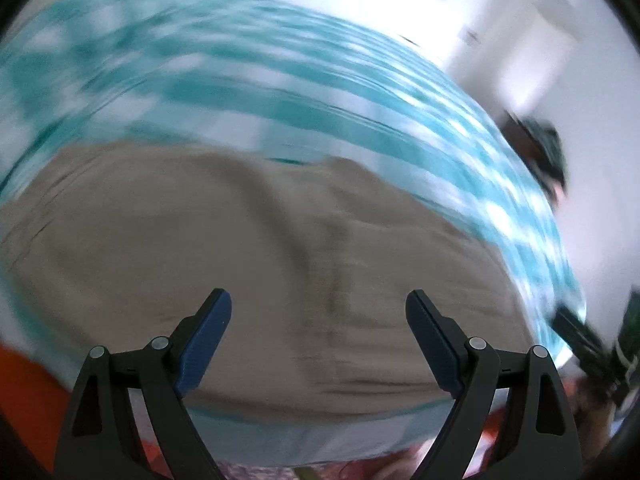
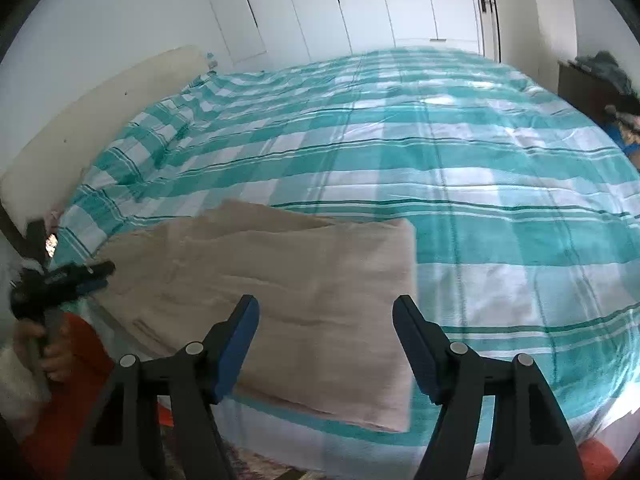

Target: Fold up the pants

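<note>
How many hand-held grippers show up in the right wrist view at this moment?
2. The right hand-held gripper fills the bottom centre, open above the folded pants. The left hand-held gripper sits at the left edge, beside the pants.

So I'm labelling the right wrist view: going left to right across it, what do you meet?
The left gripper in a hand, then the folded beige pants, then bare checked bedspread, then a dark bedside cabinet at the far right edge.
</note>
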A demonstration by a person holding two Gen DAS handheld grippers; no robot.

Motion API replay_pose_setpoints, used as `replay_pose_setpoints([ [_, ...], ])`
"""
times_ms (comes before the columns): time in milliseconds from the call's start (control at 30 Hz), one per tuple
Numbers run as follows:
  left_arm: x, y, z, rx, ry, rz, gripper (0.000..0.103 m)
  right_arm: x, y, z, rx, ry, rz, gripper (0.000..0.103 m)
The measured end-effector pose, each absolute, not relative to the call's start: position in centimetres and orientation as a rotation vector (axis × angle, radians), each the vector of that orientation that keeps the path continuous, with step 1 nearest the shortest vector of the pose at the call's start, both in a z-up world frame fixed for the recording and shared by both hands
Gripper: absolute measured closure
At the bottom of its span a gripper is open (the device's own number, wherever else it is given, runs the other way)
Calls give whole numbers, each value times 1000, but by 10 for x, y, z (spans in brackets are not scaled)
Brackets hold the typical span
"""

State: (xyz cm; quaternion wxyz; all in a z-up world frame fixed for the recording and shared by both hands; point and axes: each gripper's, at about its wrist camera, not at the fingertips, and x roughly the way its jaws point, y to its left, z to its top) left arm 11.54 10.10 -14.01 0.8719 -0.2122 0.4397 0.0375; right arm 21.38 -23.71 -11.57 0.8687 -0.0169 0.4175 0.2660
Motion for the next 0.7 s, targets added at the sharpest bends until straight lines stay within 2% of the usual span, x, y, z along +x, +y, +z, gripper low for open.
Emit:
replay_pose_setpoints([
  [133,156,29,-136,-298,953,-62,13,209,-210,-153,-279,868,451,37],
  [233,175,-4,-147,-248,992,-101,13,205,-214,-177,-295,941,451,37],
  [367,172,-16,-188,-218,1113,-59,14,204,-223,-173,-269,928,453,37],
  [700,151,-1,-194,-224,1066,-55,13,185,-233,-130,-157,735,469,38],
])
